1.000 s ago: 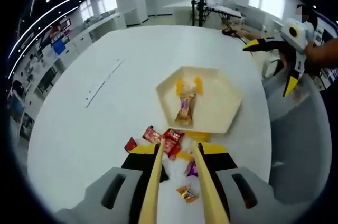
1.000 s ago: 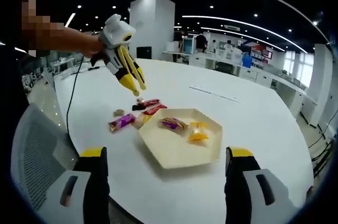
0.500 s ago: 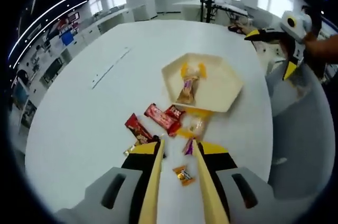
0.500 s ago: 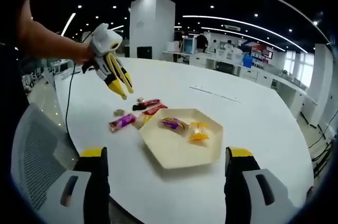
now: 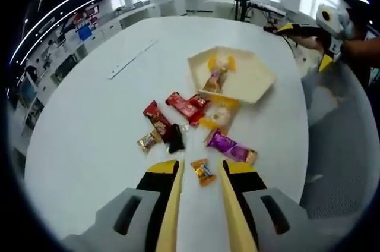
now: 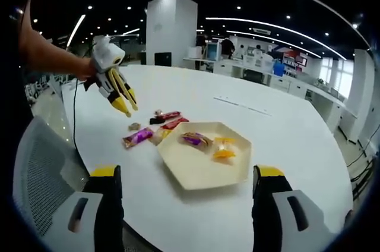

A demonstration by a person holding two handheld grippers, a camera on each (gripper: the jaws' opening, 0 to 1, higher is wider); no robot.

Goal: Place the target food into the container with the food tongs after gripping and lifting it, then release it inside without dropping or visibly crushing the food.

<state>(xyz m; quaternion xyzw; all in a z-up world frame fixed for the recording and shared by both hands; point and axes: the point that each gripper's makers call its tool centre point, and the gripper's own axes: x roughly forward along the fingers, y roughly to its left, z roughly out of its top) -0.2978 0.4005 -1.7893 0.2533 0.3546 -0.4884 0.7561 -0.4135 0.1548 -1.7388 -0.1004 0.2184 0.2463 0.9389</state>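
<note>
My left gripper is shut on tan food tongs, whose two tips stand apart with nothing pinched. A small orange candy lies on the white table just beyond the tips. Further on lie a purple wrapper, red wrappers and a yellow sweet. The cream hexagonal tray holds a purple-gold candy and an orange one. From the right gripper view, the left gripper hangs above the table, left of the tray. My right gripper is wide open near the tray.
The round white table has bare room to the left of the candies. A grey mesh chair stands at its near edge. A black cable trails from the left gripper. The right gripper hovers past the table's right edge.
The left gripper has pulled back from the tray towards the table's edge, so more loose candies show ahead of the tongs. The right gripper has stayed still and open.
</note>
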